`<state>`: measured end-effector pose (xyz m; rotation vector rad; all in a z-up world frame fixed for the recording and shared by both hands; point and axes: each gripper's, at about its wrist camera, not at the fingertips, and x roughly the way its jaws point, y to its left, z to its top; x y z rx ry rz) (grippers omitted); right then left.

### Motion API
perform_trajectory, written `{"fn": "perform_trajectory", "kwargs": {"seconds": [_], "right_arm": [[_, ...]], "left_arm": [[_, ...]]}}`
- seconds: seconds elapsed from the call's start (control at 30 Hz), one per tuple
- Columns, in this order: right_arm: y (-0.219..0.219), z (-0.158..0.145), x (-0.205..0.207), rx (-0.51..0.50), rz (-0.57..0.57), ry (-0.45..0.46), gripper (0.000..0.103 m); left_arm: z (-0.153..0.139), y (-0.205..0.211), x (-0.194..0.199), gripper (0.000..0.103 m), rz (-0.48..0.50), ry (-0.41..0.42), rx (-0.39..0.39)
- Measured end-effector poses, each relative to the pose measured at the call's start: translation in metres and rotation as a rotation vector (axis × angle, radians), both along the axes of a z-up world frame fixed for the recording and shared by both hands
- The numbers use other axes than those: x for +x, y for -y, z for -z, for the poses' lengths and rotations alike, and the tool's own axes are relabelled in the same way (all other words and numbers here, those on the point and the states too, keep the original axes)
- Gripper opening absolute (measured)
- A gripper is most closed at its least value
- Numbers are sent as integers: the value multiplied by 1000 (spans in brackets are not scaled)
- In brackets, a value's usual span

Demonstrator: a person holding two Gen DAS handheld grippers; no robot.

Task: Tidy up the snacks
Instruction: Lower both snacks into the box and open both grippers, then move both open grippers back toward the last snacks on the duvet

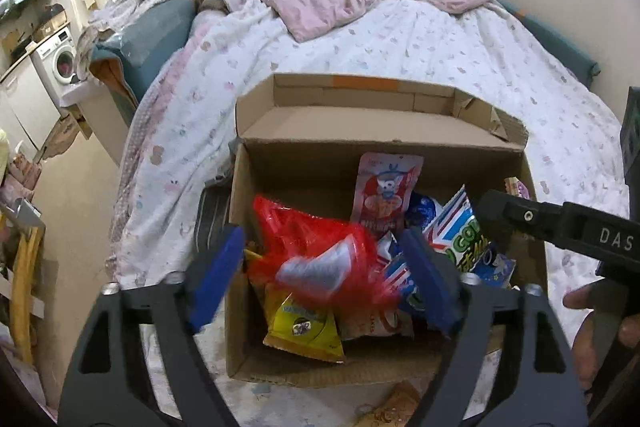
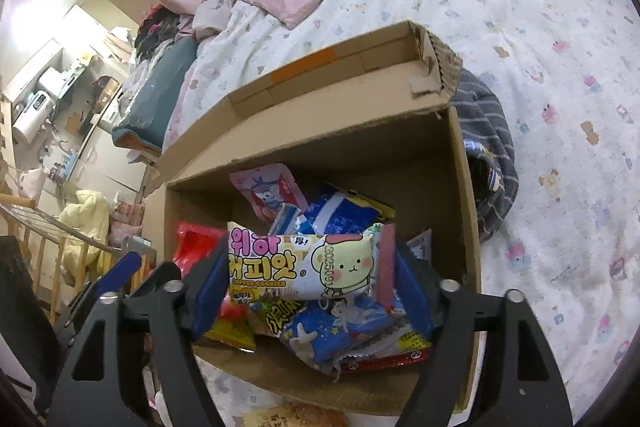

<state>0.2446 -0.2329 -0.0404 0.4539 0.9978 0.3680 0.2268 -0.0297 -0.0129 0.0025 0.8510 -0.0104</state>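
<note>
Now mid-packing over the box (image 2: 460,187): right gripper (image 2: 304,277) clamping a cookie pack (image 2: 304,267), left gripper (image 1: 320,275) spread around a red bag (image 1: 312,243), probably next lowering the pack inside and letting go

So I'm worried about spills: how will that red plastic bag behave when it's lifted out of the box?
Probably floppy: the red plastic bag looks thin, crinkled and translucent, so it should sag around the white item inside. Likely light and somewhat slippery, given its glossy film. It sits between the left hand-held gripper fingers; whether it is gripped is unclear.
</note>
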Motion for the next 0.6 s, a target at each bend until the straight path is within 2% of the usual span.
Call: {"fn": "perform_trajectory", "kwargs": {"seconds": [0.07,0.1,0.4,0.6], "right_arm": [[0,-4,-1,-11,6,25,96],[1,-6,-2,-13,8,33,97],[3,-7,-1,-7,13,35,97],[1,-9,-3,-24,6,51,98]], "left_arm": [[-2,-1,0,85,6,12,-6],[-3,-1,0,86,6,14,-2],[-3,-6,0,86,-10,17,-9],[-10,-7,-5,86,-21,60,5]]}}
